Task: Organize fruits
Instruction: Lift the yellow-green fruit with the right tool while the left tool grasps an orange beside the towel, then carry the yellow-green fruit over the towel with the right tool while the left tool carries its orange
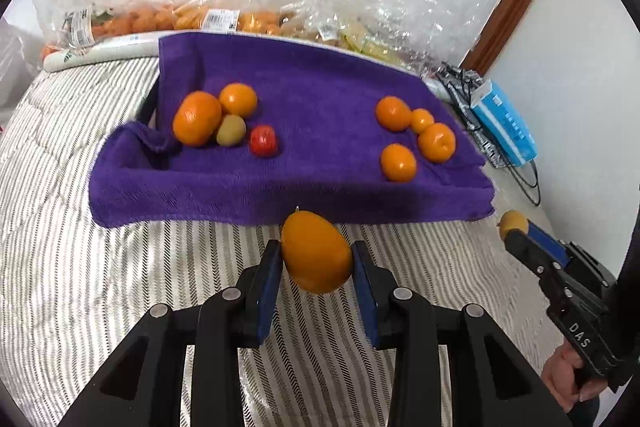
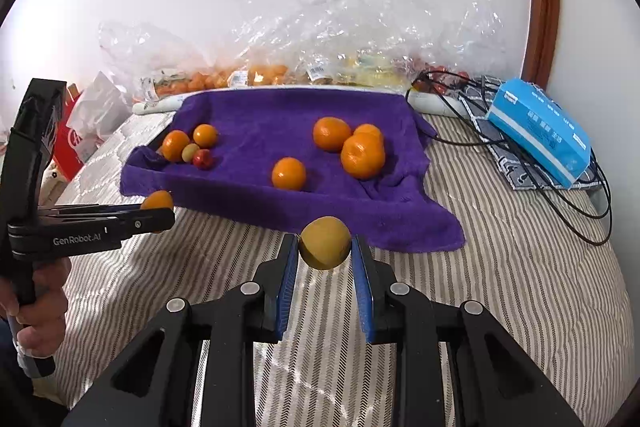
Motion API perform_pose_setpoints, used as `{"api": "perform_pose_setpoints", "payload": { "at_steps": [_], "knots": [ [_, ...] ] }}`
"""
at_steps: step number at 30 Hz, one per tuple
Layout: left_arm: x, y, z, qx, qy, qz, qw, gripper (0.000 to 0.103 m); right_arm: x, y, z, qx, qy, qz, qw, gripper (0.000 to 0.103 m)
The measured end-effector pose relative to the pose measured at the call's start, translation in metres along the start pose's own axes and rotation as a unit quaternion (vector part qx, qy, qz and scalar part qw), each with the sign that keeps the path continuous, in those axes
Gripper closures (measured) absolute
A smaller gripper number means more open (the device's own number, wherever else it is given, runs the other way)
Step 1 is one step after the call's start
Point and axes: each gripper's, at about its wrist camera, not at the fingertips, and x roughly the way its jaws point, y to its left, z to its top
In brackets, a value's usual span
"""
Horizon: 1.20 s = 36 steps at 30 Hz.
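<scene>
An egg-shaped orange fruit [image 1: 316,251] is being clamped between the blue fingers [image 1: 267,291] of the left gripper [image 1: 316,259], its long axis tilted, the narrow stemmed end pointing up toward the purple towel [image 1: 320,87]. A rounder yellow fruit [image 2: 325,242] is being squeezed at the fingertips of the right gripper [image 2: 325,247]. Both are being held above the striped bed [image 1: 100,287], just short of the towel's near edge, where other fruits are lying in two clusters

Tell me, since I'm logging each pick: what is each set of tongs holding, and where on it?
Left tongs: an orange fruit, pinched across its middle. Right tongs: a smaller yellow-green fruit, pinched at its two sides.
</scene>
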Motion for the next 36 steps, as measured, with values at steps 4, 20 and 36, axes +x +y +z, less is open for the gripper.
{"api": "perform_pose_setpoints", "payload": {
  "at_steps": [4, 20, 36],
  "knots": [
    [-0.016, 0.002, 0.004, -0.001, -0.015, -0.003, 0.9999, 0.070, -0.004, 0.002, 0.003, -0.003, -0.008, 0.001, 1.000, 0.076],
    [-0.052, -0.002, 0.014, 0.005, -0.041, -0.010, 0.9991, 0.070, -0.022, 0.003, 0.015, -0.010, -0.036, -0.002, 0.999, 0.076],
    [-0.080, -0.001, 0.025, 0.004, -0.071, -0.006, 0.9975, 0.070, -0.034, 0.008, 0.037, -0.024, -0.069, -0.005, 0.997, 0.076]
  ]
}}
